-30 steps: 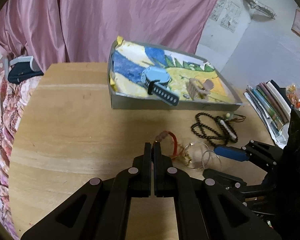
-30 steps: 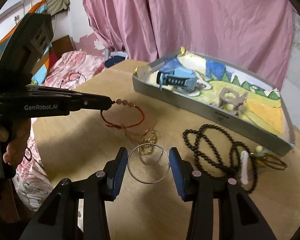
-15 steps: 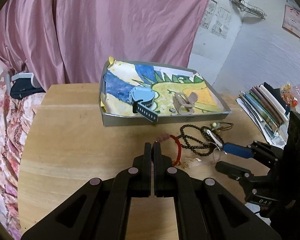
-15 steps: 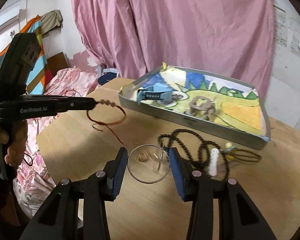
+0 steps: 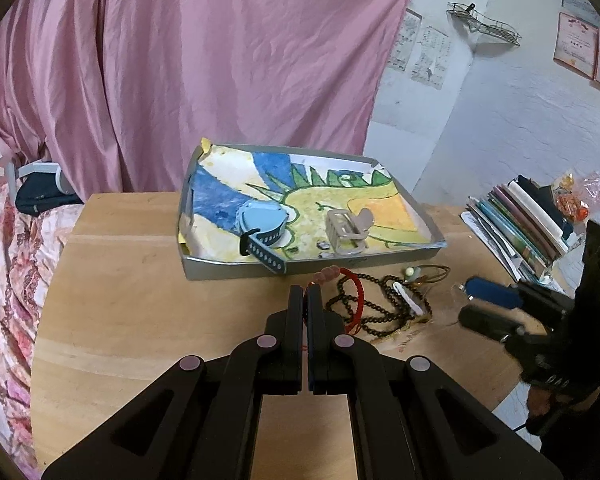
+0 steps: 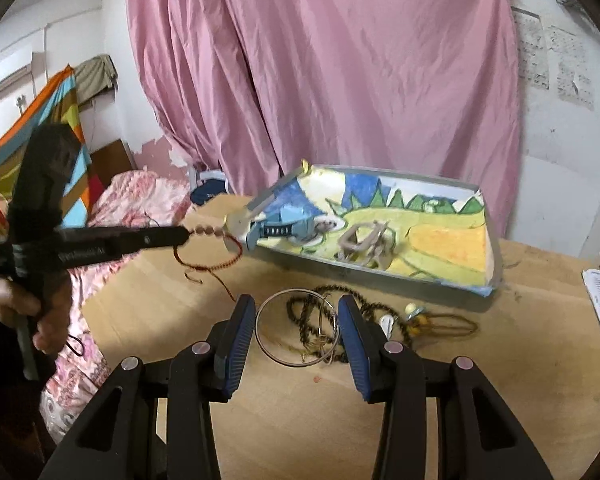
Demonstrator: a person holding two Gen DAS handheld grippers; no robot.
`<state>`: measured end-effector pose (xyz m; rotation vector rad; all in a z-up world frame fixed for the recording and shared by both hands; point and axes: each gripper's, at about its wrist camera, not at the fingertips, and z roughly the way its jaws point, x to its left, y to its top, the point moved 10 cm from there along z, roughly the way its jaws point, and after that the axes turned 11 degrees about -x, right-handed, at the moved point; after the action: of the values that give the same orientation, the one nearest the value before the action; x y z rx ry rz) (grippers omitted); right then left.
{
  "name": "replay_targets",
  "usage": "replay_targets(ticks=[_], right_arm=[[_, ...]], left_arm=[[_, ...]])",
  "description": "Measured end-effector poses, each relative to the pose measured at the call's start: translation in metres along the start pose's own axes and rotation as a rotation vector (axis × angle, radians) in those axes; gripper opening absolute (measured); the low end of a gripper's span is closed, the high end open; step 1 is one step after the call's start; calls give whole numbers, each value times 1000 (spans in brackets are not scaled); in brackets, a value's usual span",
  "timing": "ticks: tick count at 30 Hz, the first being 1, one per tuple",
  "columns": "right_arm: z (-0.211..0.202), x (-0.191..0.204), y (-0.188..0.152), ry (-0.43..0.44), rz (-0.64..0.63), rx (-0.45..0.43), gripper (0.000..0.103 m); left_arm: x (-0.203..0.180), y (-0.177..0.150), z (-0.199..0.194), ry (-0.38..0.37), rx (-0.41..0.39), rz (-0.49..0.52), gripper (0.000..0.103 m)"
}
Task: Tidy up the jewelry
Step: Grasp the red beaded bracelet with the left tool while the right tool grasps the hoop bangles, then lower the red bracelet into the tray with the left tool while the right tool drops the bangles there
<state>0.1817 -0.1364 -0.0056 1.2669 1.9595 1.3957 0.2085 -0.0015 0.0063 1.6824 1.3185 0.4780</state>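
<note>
My left gripper [image 5: 306,292] is shut on a red cord bracelet [image 5: 358,294] with pink beads, held in the air just before the grey tray [image 5: 308,270]. The right wrist view shows the same bracelet [image 6: 216,258] dangling beside the tray's left corner. My right gripper [image 6: 296,320] is shut on a silver bangle [image 6: 260,332], lifted above a black bead necklace [image 6: 370,308] on the table. The tray holds a blue watch [image 5: 260,224] and a beige hair claw [image 5: 346,232].
A white clip [image 5: 408,300] and a green-bead cord [image 5: 424,270] lie by the necklace on the wooden table [image 5: 120,300]. Books [image 5: 528,220] are stacked at the right edge. A bed with a pink floral cover [image 5: 4,280] lies left; a pink curtain hangs behind.
Both grippers have risen off the table. The left carried the red bracelet up toward the tray's front; the right lifted the silver bangle clear of the gold pieces.
</note>
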Motion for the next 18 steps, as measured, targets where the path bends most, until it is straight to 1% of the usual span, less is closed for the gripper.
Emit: replay_targets(ticks=[4, 8, 13, 16, 18], right_arm=[[-10, -6, 19, 22, 25, -35, 41], [-17, -11, 37, 21, 12, -57, 41], [-22, -15, 49, 13, -7, -74, 41], [-22, -16, 53, 21, -6, -76, 41], [-25, -14, 60, 28, -7, -93, 41]], left_arm=[[-2, 4, 3, -10, -6, -6, 0], [-7, 7, 6, -27, -15, -11, 0], [-10, 11, 9, -38, -21, -12, 0], [-10, 14, 11, -39, -25, -12, 0], [-9, 17, 10, -37, -33, -10, 0]])
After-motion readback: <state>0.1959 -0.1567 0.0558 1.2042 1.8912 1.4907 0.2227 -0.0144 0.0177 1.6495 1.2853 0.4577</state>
